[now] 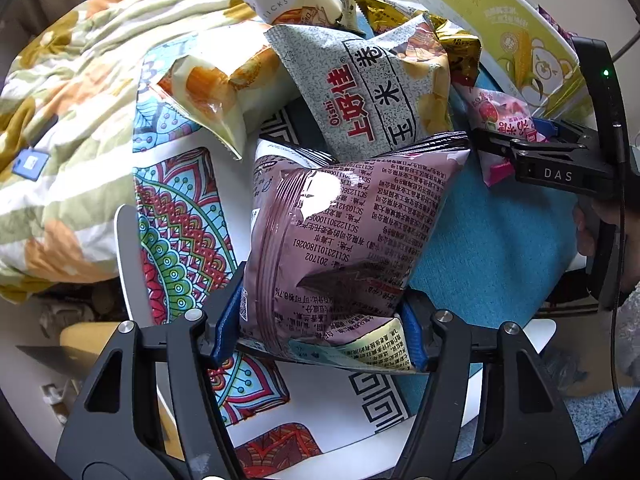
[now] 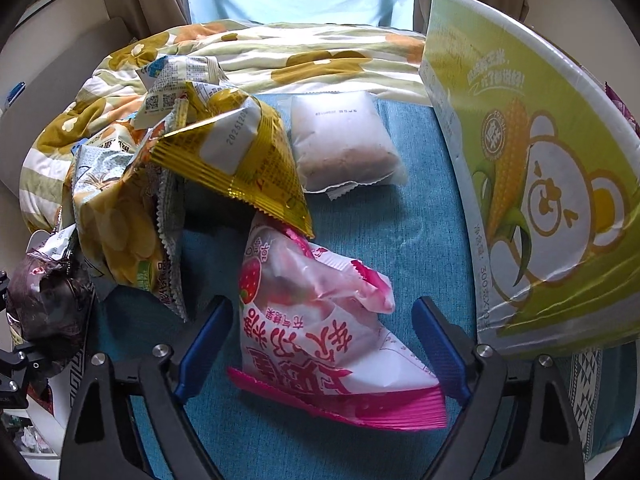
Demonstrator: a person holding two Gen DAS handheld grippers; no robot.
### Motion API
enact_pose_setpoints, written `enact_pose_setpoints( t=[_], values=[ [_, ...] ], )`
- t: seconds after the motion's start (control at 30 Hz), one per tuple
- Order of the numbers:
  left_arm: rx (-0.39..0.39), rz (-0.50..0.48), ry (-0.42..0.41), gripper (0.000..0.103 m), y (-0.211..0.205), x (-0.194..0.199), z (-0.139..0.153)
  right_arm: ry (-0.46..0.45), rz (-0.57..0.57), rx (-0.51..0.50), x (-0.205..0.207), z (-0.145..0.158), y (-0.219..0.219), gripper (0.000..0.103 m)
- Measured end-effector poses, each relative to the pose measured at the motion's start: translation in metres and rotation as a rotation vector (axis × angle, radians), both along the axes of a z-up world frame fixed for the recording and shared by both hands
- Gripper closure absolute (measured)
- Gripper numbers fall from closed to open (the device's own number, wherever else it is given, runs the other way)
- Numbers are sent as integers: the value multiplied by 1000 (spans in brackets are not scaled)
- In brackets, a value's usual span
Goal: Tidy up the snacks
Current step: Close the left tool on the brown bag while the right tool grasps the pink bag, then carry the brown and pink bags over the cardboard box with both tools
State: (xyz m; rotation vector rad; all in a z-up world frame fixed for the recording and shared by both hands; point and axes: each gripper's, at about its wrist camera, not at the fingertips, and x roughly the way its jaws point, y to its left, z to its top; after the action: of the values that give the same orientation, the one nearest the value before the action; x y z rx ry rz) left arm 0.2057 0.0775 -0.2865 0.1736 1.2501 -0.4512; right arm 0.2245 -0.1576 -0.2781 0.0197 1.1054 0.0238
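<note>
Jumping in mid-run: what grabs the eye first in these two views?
The left tongs are clamped on a puffy mauve snack bag, held over the patterned table. The right tongs stand open around a pink strawberry packet lying on the blue cloth, not squeezing it. A big green corn box stands at the right, beside a heap of bags.

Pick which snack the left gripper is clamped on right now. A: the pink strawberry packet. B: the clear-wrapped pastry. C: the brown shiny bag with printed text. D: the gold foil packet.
C: in the left wrist view the left gripper has both blue pads pressed against the brown shiny bag, squeezing its lower edge.
</note>
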Motion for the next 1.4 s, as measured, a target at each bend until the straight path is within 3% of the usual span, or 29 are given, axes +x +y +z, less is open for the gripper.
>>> enact_pose_setpoints(
  t=[0.1,0.23,0.37,0.9,1.4],
  values=[
    [-4,23,1,42,1,-5,2,6,5,4,-1,-2,-1,22],
    [-4,54,-7,42,1,-14,8,20,32,36,-4,-3,-1,44],
    [-2,89,-22,42,-1,-25,17,26,53,45,-11,-1,-1,53],
    [-45,223,-117,42,-47,-72,74,15,134,103,-61,32,-28,55],
    [-97,226,-305,42,-143,-73,146,-151,198,128,-102,111,-97,55]
  ],
)
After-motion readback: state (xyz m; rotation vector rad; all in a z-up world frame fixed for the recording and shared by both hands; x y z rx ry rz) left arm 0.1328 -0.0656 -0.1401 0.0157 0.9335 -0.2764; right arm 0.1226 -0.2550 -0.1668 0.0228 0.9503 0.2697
